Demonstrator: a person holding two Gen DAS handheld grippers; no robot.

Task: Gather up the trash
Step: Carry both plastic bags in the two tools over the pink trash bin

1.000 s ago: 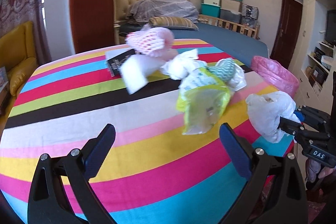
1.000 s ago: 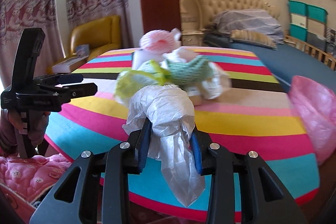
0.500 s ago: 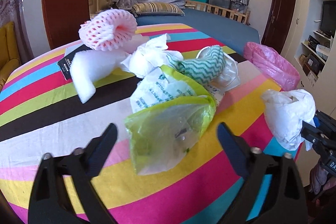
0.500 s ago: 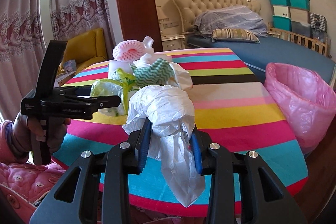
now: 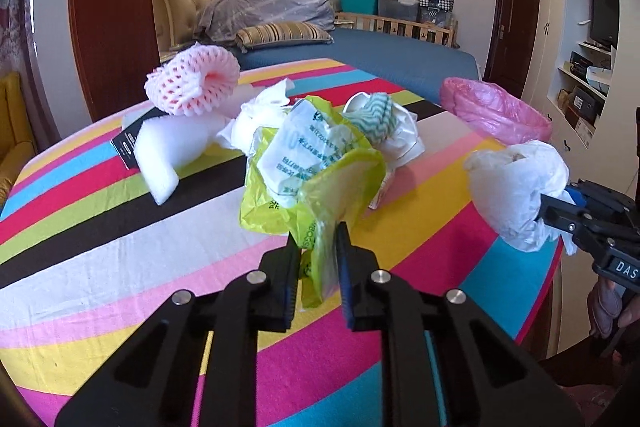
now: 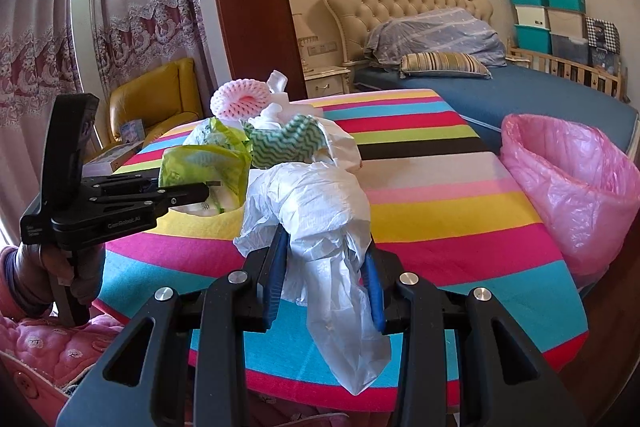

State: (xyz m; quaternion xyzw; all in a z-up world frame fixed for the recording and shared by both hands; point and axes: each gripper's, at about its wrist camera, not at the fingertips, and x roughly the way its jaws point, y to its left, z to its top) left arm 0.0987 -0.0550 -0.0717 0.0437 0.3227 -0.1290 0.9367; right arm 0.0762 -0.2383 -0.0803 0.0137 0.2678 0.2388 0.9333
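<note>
So both grippers are loaded, the left gripper [image 5: 318, 247] clamped on the green bag [image 5: 312, 187] and the right gripper [image 6: 324, 263] on the white bag [image 6: 316, 203], yet nothing shows in the pink bin [image 6: 572, 187] to its right, and foam net [image 5: 192, 83] and cloth [image 5: 376, 115] wait ahead.

Near half of the table [image 5: 100, 267]: bare striped cloth, open for passage up to the trash heap. The heap blocks the centre: green bag [image 5: 316, 187], held in the closed left gripper [image 5: 318, 267], with crumpled paper [image 5: 256, 115], chevron cloth [image 5: 376, 115], foam block [image 5: 168, 151] and pink net [image 5: 192, 83] close behind and touching one another.

Right of the heap, a strip of bare cloth runs to the table edge. The pink bin bag [image 6: 576, 195] stands just beyond that edge, mouth open. Between heap and bin hangs the white bag [image 6: 320, 211], clamped in the right gripper [image 6: 324, 267], near the table's right edge. The far table edge is clear behind the heap.
</note>
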